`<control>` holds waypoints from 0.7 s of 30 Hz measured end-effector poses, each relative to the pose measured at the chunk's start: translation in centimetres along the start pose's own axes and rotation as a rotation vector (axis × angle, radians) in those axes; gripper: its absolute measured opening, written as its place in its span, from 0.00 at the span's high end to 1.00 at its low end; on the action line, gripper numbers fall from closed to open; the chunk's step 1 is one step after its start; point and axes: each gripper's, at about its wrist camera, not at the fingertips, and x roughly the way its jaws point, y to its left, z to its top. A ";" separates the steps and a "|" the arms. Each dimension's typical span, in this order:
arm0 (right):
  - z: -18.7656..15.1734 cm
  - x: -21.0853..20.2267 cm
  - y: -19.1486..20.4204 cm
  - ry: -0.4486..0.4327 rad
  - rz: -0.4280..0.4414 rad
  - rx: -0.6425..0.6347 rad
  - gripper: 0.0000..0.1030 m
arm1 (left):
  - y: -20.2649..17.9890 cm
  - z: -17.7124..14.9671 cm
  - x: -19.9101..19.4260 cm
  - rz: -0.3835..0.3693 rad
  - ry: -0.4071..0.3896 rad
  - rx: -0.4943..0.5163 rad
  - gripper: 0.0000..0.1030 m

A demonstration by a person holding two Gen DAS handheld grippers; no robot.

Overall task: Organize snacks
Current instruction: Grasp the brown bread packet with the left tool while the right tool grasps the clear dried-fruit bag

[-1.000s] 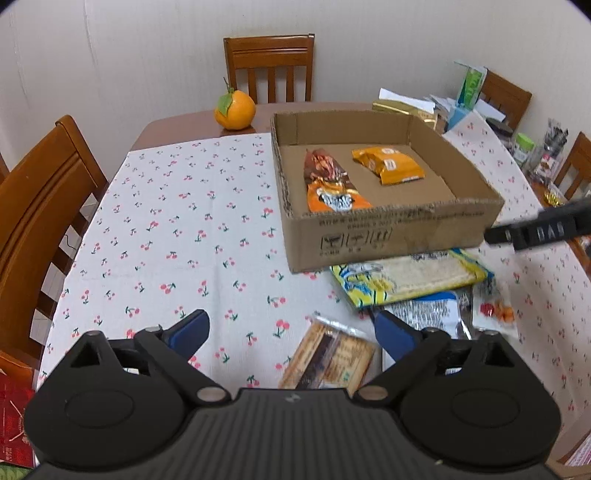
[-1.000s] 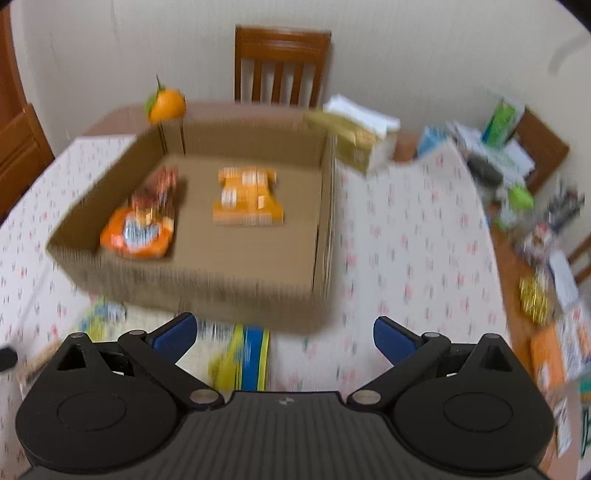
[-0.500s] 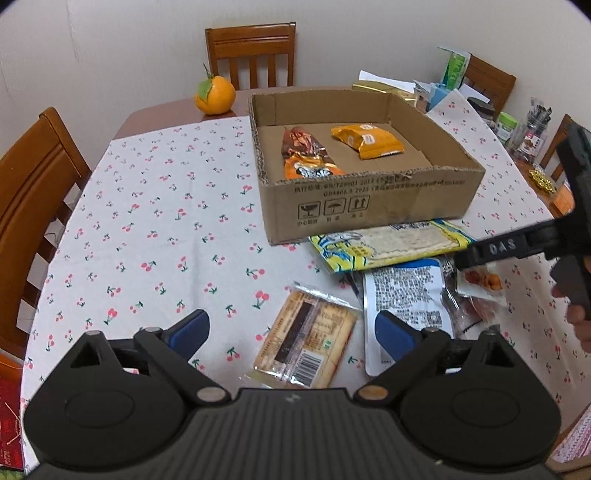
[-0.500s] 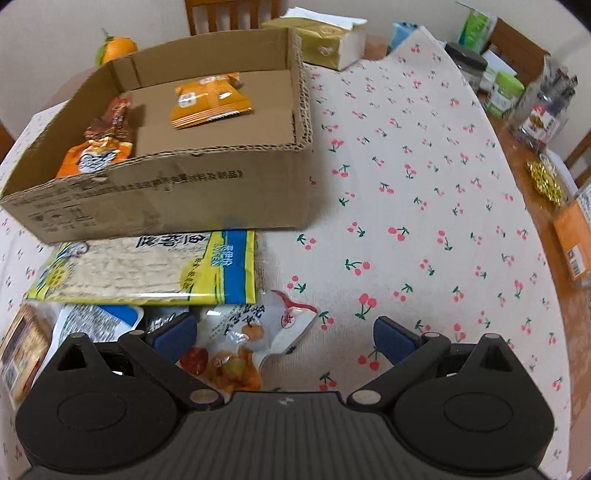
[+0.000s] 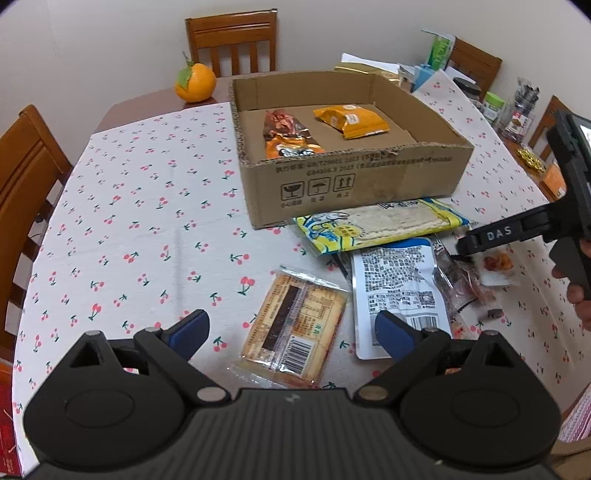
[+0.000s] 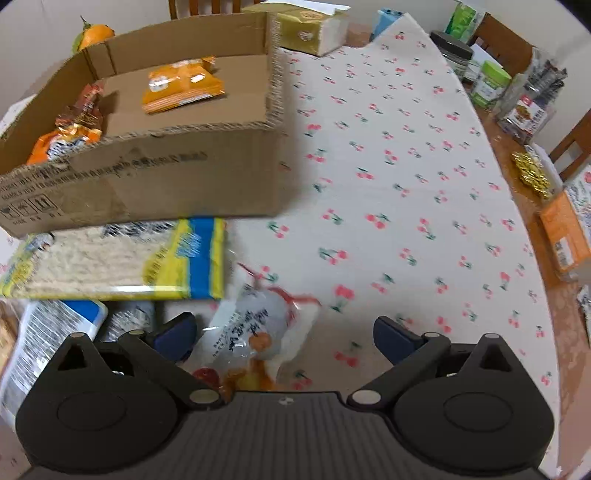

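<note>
A shallow cardboard box [image 5: 369, 184] [image 6: 147, 177] on the cherry-print cloth holds a brown-orange packet [image 5: 286, 136] and an orange packet [image 5: 351, 120]. In front of it lie a yellow cracker pack [image 5: 380, 223] [image 6: 110, 258], a white pouch [image 5: 399, 280], a tan wafer pack [image 5: 295, 325] and a clear fruit-snack bag [image 6: 255, 332]. My left gripper [image 5: 291, 334] hovers open over the wafer pack. My right gripper [image 6: 282, 332] is open, low over the fruit-snack bag, which lies between its fingers, untouched as far as I can see. In the left wrist view the right gripper [image 5: 472, 245] reaches in from the right.
An orange [image 5: 195, 82] sits behind the box. A tissue pack [image 6: 310, 31], jars [image 6: 489, 83] and small boxes [image 6: 565, 236] crowd the table's right side. Wooden chairs [image 5: 22, 184] stand around the table. Bare cloth [image 5: 140, 206] lies left of the box.
The right gripper dropped from above the box down to the fruit-snack bag in front of it. The left gripper tilted down slightly, bringing the loose packs into fuller view.
</note>
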 end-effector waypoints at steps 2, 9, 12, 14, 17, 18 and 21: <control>-0.4 -0.2 -1.0 -0.003 -0.014 0.008 0.00 | -0.1 0.1 0.2 -0.007 0.004 0.014 0.07; -1.3 -0.1 -4.2 0.031 0.039 0.055 0.00 | 0.4 -0.1 0.9 -0.021 0.025 0.093 0.07; -1.4 -0.2 -4.3 0.022 0.049 0.025 0.00 | 0.7 -0.4 1.7 -0.030 0.040 0.135 0.07; -1.3 -0.2 -4.3 0.023 0.054 0.016 0.00 | 0.9 -0.7 2.4 -0.034 0.053 0.157 0.07; -1.2 -0.2 -4.3 0.019 0.058 0.009 0.00 | 1.1 -1.0 3.4 -0.026 0.070 0.194 0.07; -1.2 -0.2 -4.3 0.018 0.058 0.009 0.00 | 1.2 -1.1 3.7 -0.021 0.073 0.201 0.07; -1.4 -0.3 -4.3 0.005 0.058 0.009 0.00 | 1.7 -1.0 4.2 -0.012 0.076 0.199 0.07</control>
